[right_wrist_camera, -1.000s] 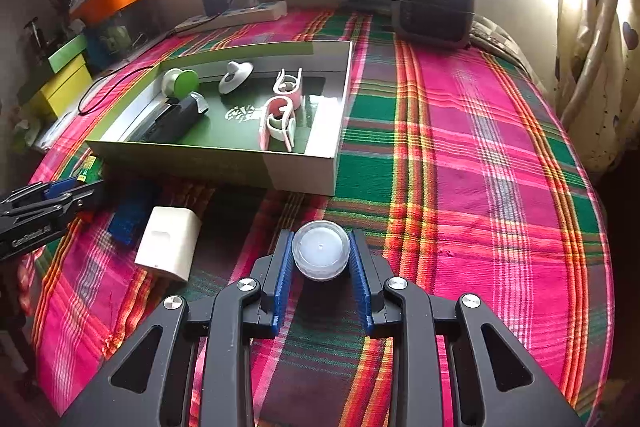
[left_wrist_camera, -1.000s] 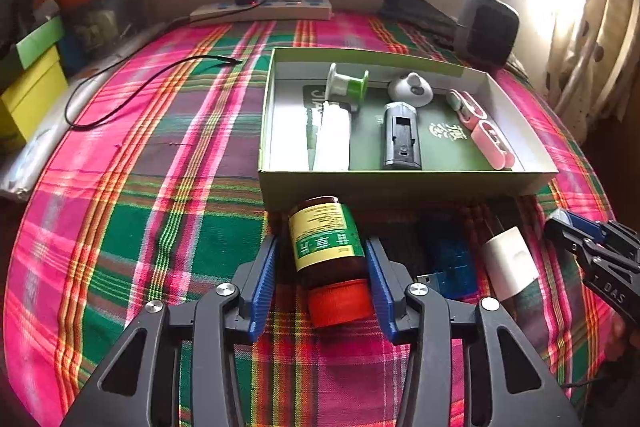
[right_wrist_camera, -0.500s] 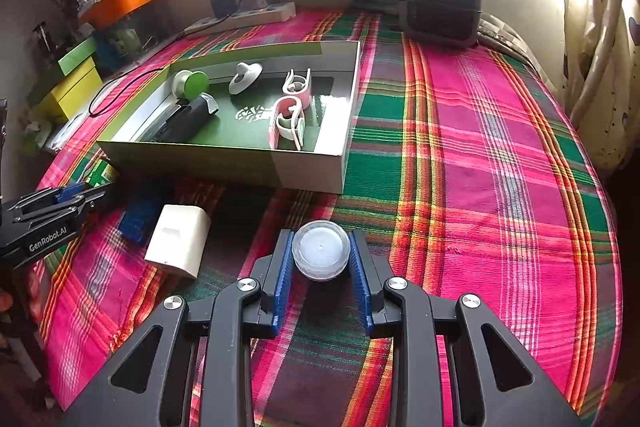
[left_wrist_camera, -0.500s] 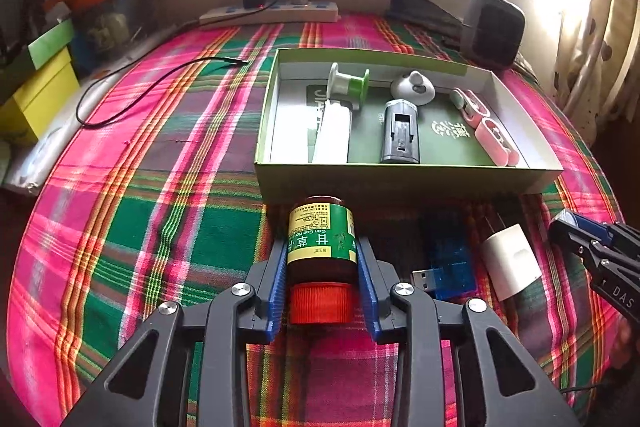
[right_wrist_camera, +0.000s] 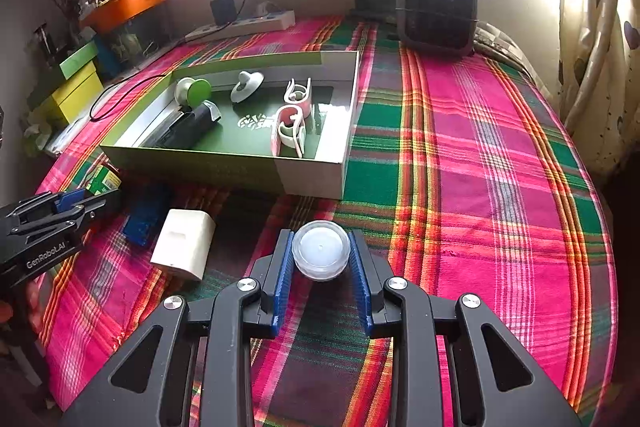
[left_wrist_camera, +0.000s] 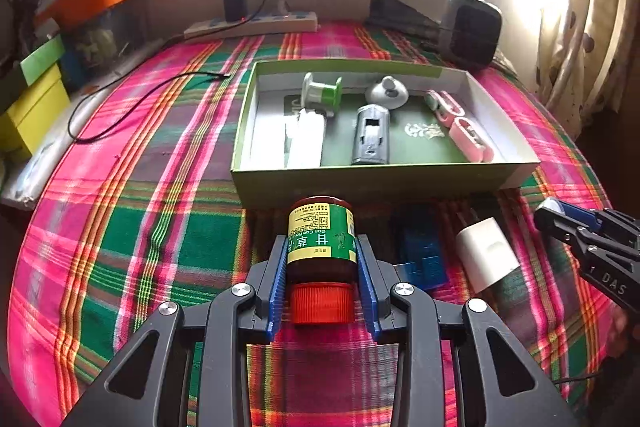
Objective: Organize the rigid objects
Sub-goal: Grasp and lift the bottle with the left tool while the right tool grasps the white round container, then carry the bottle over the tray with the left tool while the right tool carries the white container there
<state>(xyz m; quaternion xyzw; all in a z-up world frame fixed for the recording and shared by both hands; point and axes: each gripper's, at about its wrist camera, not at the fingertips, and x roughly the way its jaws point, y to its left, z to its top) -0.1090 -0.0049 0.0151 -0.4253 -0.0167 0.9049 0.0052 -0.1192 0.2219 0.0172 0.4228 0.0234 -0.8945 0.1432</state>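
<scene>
My left gripper (left_wrist_camera: pixel 322 251) is shut on a brown bottle (left_wrist_camera: pixel 322 239) with a green and yellow label and a red cap, held lifted just in front of the green box (left_wrist_camera: pixel 376 181). My right gripper (right_wrist_camera: pixel 321 255) is shut on a small clear round jar (right_wrist_camera: pixel 321 250) above the plaid cloth, in front of the box (right_wrist_camera: pixel 308 179). The box holds a green spool (left_wrist_camera: pixel 322 94), a white block, a grey clip, a white dome and pink clips (left_wrist_camera: pixel 466 133). A white charger (left_wrist_camera: pixel 486 259) and a blue USB stick (left_wrist_camera: pixel 424 255) lie on the cloth before the box.
A power strip (left_wrist_camera: pixel 252 23) with a plugged adapter lies at the back, a black cable (left_wrist_camera: pixel 132 103) trails left, and a dark speaker (right_wrist_camera: pixel 438 11) stands at the back right. Yellow and green boxes (left_wrist_camera: pixel 32 99) are at the left edge. Curtains hang on the right.
My left gripper closed on the brown bottle and lifted it off the cloth. My right gripper rose a little with the jar held in it.
</scene>
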